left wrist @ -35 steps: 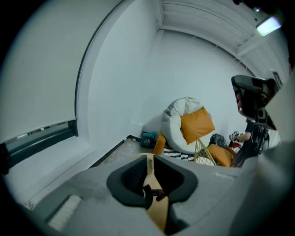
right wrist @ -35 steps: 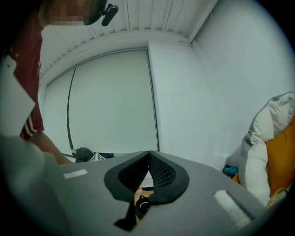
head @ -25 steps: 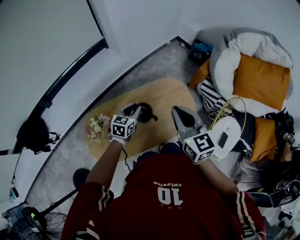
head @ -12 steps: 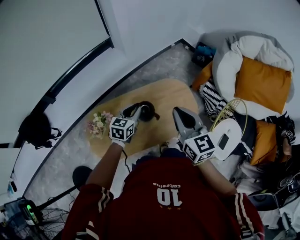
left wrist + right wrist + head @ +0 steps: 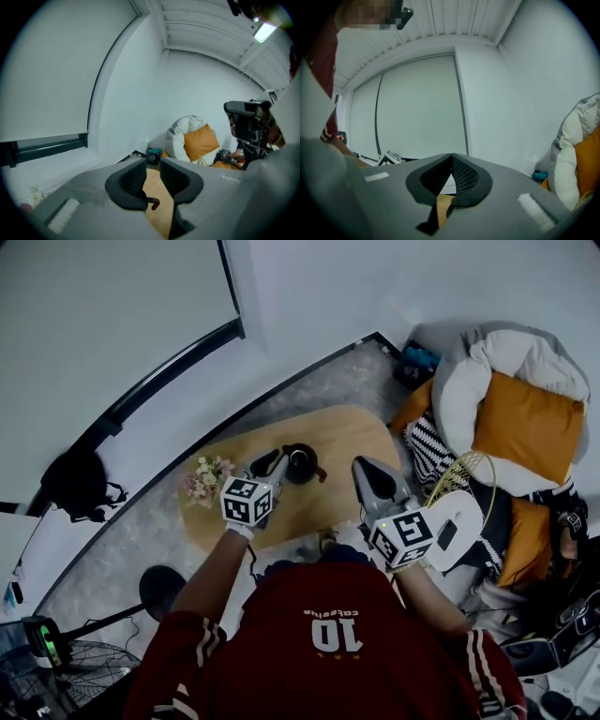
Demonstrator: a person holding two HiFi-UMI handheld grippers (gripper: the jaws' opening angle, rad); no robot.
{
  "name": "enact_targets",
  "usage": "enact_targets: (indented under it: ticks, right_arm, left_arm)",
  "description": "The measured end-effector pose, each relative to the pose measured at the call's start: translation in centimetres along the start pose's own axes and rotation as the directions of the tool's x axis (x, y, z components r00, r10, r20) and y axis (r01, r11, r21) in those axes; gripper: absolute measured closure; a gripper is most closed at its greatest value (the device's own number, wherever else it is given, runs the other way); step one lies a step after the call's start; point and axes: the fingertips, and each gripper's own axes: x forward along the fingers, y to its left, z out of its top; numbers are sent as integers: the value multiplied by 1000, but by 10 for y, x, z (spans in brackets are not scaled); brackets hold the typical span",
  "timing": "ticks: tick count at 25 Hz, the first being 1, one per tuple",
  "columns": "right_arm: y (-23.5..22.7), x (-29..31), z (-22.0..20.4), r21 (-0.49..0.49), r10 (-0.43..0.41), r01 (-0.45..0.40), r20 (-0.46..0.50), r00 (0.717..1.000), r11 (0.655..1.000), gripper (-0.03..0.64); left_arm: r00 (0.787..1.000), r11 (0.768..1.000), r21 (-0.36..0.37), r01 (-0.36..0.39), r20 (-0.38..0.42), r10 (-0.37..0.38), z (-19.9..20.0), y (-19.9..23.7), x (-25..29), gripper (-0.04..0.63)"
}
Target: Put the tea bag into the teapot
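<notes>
hovering just beside the dark round teapot (image 5: 300, 463) on the oval wooden bench (image 5: 347, 432), the left hand-held gripper (image 5: 153, 174) has jaws apart and empty; the right hand-held gripper (image 5: 451, 161) is pressed together; no tea bag shows anywhere, so a blind reach risks knocking the teapot

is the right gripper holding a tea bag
No, in the right gripper view the right gripper has its jaws closed tip to tip with nothing between them.
</notes>
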Motion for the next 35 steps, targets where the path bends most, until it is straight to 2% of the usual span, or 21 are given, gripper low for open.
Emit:
enact_targets:
  ticks: [7, 11, 16, 20, 25, 29, 35]
  right_arm:
    - [26, 0, 13, -36, 29, -28, 24, 999, 999, 626]
    - [43, 1, 16, -46, 48, -47, 33, 998, 998, 627]
    - [61, 6, 24, -68, 87, -84, 37, 996, 994, 627]
    - [70, 10, 34, -88, 106, -102, 49, 993, 991, 626]
    - [82, 12, 54, -99, 120, -112, 83, 989, 989, 627]
    - [88, 4, 61, -89, 120, -111, 100, 988, 990, 627]
    - [95, -10, 56, -78, 107, -99, 94, 990, 992, 627]
  left_arm:
    - [994, 1000, -3, -17, 107, 17, 28, -10, -52, 515]
    - [980, 999, -10, -34, 198, 35, 50, -19, -86, 515]
    - [961, 999, -13, -41, 272, 43, 74, -29, -118, 515]
    - [946, 997, 56, -48, 322, 27, 102, -41, -141, 515]
    - [937, 986, 150, -75, 349, 18, 131, -50, -166, 515]
    - [924, 984, 152, -95, 382, 30, 142, -56, -189, 517]
    - [922, 982, 166, -86, 386, 15, 140, -69, -209, 521]
